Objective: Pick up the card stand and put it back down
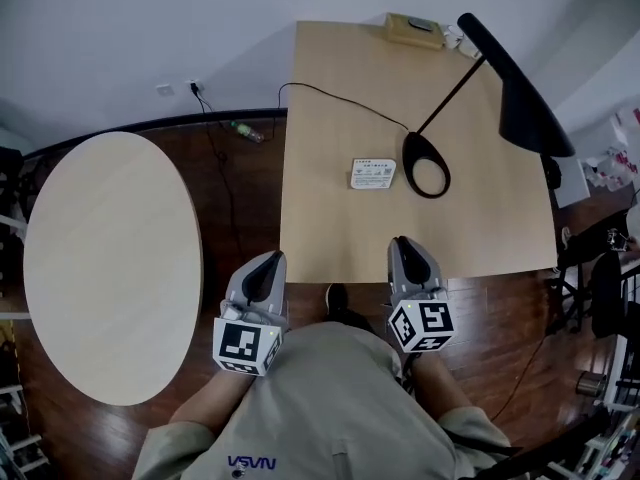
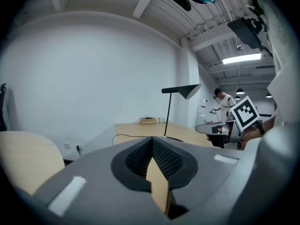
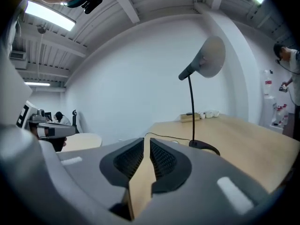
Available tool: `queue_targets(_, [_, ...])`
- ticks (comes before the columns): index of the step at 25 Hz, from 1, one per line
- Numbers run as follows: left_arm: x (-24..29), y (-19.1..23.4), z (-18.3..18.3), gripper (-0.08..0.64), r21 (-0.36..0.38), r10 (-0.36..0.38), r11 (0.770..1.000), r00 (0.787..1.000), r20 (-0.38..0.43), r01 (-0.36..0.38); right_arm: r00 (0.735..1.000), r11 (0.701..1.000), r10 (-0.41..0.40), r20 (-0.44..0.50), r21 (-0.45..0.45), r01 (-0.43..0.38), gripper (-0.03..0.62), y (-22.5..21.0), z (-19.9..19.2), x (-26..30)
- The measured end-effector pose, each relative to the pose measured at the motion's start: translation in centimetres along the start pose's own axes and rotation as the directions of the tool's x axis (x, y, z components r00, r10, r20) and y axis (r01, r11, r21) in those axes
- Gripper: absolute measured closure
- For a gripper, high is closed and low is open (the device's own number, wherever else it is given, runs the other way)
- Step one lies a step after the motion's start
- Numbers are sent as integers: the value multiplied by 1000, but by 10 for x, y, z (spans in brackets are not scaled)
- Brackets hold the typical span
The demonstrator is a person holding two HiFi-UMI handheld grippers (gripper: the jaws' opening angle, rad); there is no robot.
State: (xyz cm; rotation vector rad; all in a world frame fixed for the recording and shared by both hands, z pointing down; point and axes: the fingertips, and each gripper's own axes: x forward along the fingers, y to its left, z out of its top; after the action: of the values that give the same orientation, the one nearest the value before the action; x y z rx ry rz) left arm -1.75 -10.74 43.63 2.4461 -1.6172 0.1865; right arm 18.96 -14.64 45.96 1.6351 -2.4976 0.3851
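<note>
The card stand (image 1: 372, 174) is a small white sign standing near the middle of the rectangular wooden table (image 1: 330, 228), just left of the lamp's ring base (image 1: 426, 164). My left gripper (image 1: 272, 258) hovers at the table's near edge on the left, well short of the stand; its jaw tips meet with nothing between them (image 2: 152, 138). My right gripper (image 1: 402, 240) sits over the near edge, below the lamp base, with its jaws almost together and empty (image 3: 146, 139). The stand is not clearly visible in either gripper view.
A black desk lamp (image 1: 515, 88) leans over the table's right side, and its cord (image 1: 330, 96) runs to the left edge. A tan box (image 1: 414, 30) lies at the far edge. A round pale table (image 1: 110, 268) stands to the left. A black chair (image 1: 600, 288) is at the right.
</note>
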Motion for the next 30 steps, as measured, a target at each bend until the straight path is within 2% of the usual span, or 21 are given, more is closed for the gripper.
queue_targets(8, [58, -5, 3, 557, -4, 113, 994, 993, -35, -113, 991, 992, 116, -64, -32, -118, 498, -65, -3, 83])
queue_targets(12, [70, -6, -1, 554, -10, 123, 992, 991, -56, -124, 975, 981, 168, -144, -69, -179, 413, -94, -28, 135])
queue_targets(17, [70, 8, -4, 552, -1, 156, 988, 985, -71, -156, 940, 964, 219, -261, -90, -250, 289, -117, -66, 194])
queue_targets(19, [67, 13, -3, 552, 4, 155, 988, 984, -85, -156, 927, 958, 234, -292, -90, -271, 270, -119, -74, 209])
queue_targets(25, [70, 21, -5, 552, 9, 130, 991, 986, -107, -130, 894, 943, 279, -350, -79, -325, 277, -111, -89, 226])
queue_targets(30, [78, 23, -7, 553, -3, 109, 994, 988, -109, -110, 887, 941, 260, -381, -105, -321, 415, -107, -99, 214])
